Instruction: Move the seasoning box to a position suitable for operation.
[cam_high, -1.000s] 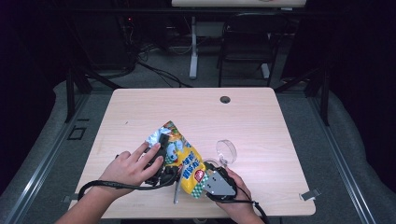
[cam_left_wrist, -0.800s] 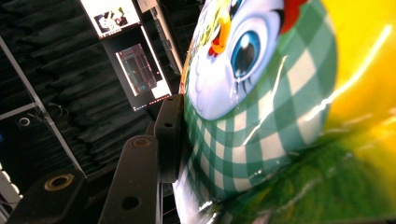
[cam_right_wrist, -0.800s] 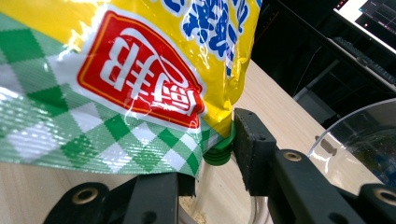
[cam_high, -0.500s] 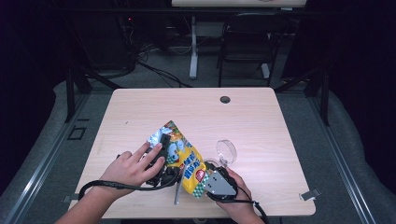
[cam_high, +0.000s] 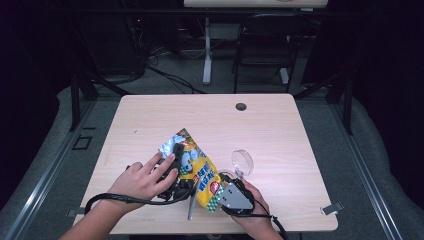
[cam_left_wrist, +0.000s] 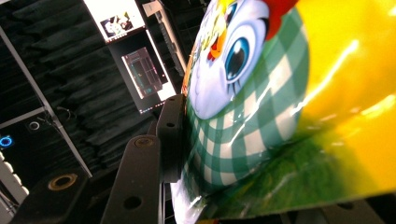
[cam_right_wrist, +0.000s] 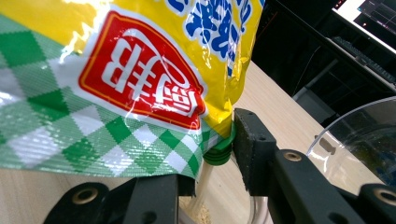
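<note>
Pale wooden table (cam_high: 280, 125) in dark room; snack bag (cam_high: 197, 167) near front edge.

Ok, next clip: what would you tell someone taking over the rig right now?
Left tool: closed on the upper end of the snack bag.
Right tool: closed on its lower corner.
Bag lies slanted on the table; the clear dish stands just right of it, apparently empty.
Done: bag gripped at both ends.
Left: likely opening it and pouring into the dish; whether it is open yet, I cannot tell.
</note>
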